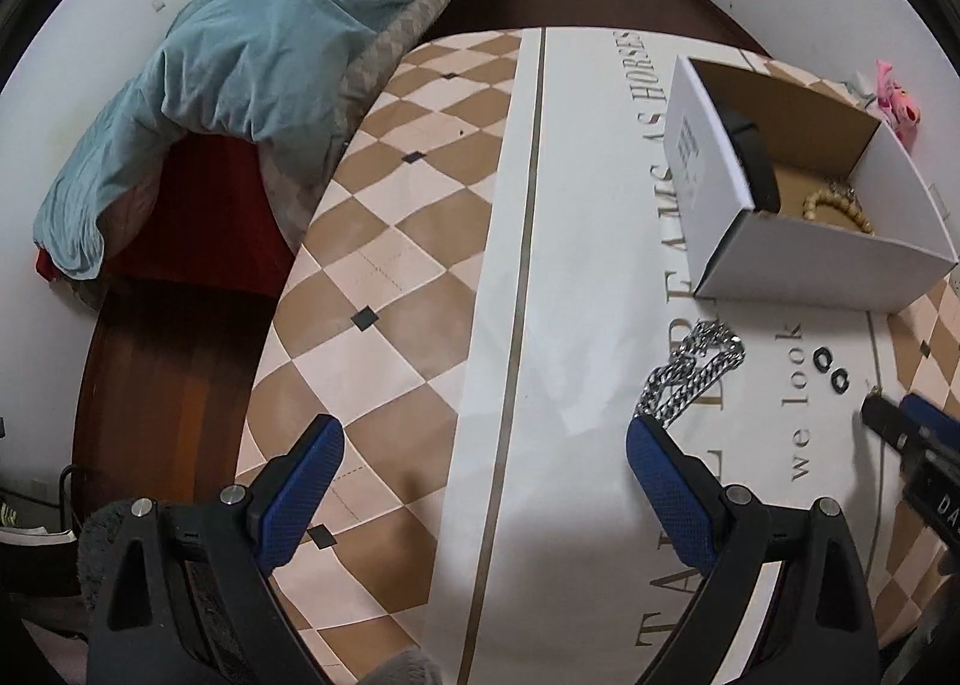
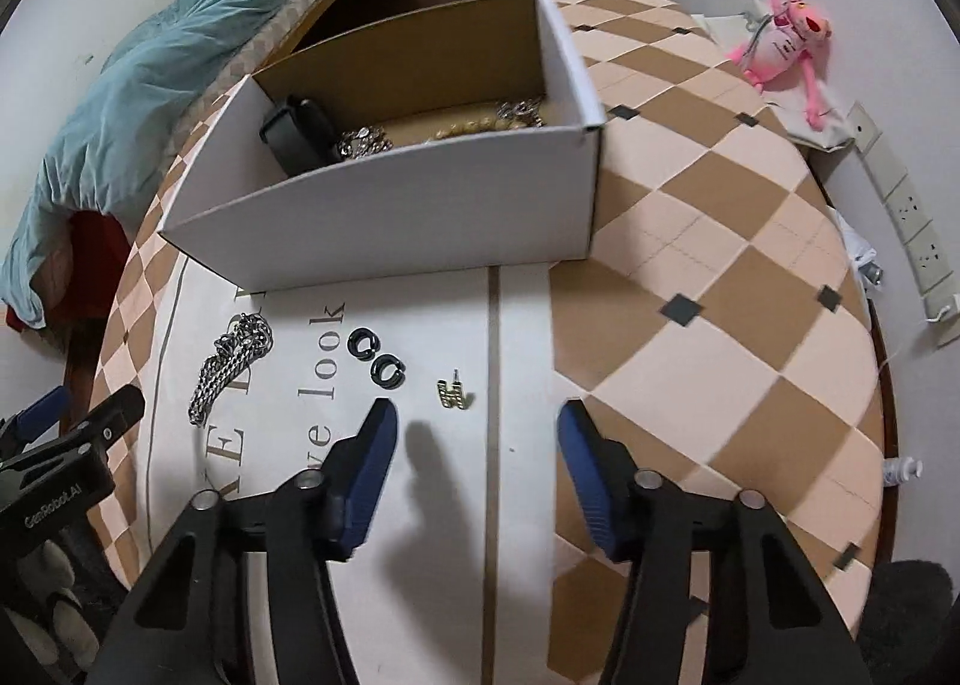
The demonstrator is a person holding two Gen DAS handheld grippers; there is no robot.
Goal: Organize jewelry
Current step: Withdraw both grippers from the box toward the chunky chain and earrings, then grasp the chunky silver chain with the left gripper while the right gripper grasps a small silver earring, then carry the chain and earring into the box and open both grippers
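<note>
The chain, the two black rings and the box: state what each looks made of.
Chain: looks like polished metal, silvery flat links with bright glints. Two black rings: glossy black, perhaps plastic, resin or coated metal; the look leaves it open. Box: corrugated cardboard, matte white outside, raw brown inside, with folded corners.

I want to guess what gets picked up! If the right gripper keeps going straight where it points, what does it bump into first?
Probably the small gold earring, just ahead of the open right gripper on the tablecloth; depth is uncertain.
</note>
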